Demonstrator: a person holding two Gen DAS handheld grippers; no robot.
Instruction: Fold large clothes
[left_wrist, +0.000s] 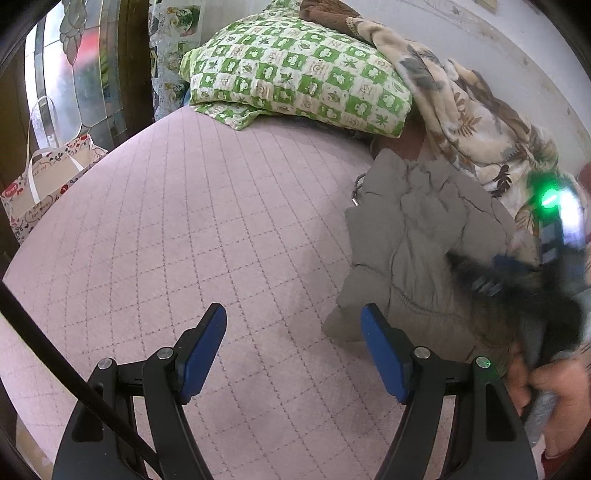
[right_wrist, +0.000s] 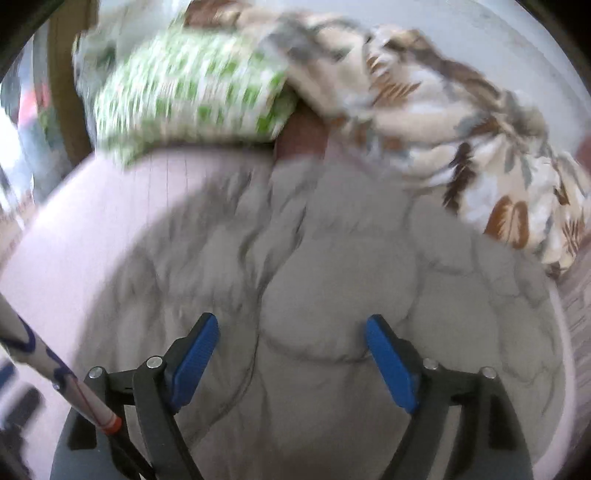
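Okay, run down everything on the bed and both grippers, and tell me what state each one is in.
Grey padded jacket: crumpled in a heap, not folded.
Green checked pillow: lying at the head of the bed.
Leaf-print blanket: bunched up.
Left gripper: open, empty.
Right gripper: open, over the jacket.

I count one grey jacket (left_wrist: 417, 236) on the bed (left_wrist: 207, 229), one green checked pillow (left_wrist: 295, 74), one leaf-print blanket (left_wrist: 469, 122), and one gift bag (left_wrist: 48, 184) beside the bed's left edge.
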